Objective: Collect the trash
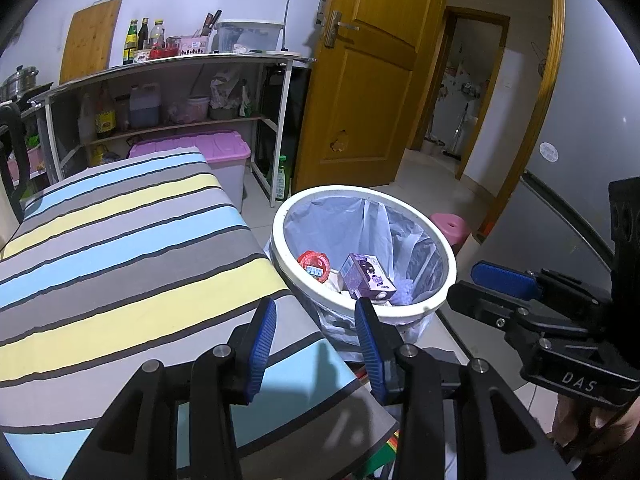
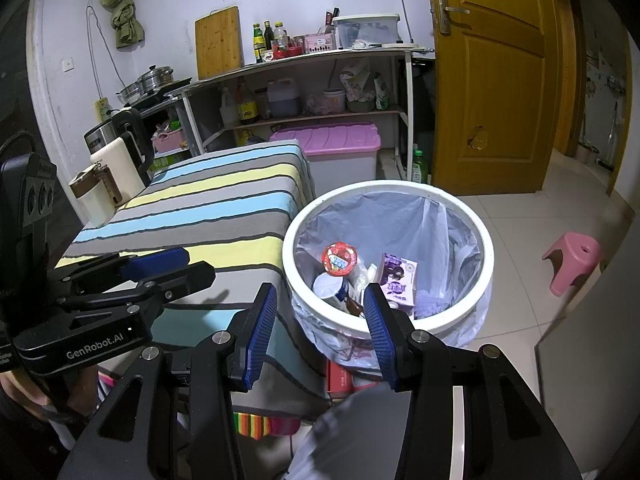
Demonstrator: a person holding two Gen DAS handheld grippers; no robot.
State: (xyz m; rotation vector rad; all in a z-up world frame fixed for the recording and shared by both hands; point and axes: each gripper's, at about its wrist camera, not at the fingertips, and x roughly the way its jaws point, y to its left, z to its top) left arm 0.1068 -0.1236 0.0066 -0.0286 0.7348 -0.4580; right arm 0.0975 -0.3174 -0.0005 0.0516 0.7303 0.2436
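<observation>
A white trash bin (image 1: 400,313) with a pale plastic liner stands on the floor against the striped table's (image 1: 120,260) near corner. Inside lie a red-lidded cup (image 1: 314,265), a purple carton (image 1: 366,280) and other scraps. My left gripper (image 1: 316,344) hovers over the table's corner, open, with nothing between its blue pads. In the right wrist view the bin (image 2: 384,186) shows the red-lidded cup (image 2: 339,258), the purple carton (image 2: 397,280) and a white cup (image 2: 331,290). My right gripper (image 2: 320,336) is open and empty before the bin's near rim. Each gripper appears in the other's view: right gripper (image 1: 468,285), left gripper (image 2: 197,266).
A cream kettle (image 2: 118,170) and a small jug (image 2: 94,196) stand on the striped table's (image 2: 224,208) far left. Behind are a pink-lidded box (image 2: 336,144), a loaded shelf rack (image 2: 312,92) and a wooden door (image 2: 496,92). A pink stool (image 2: 572,260) stands right of the bin.
</observation>
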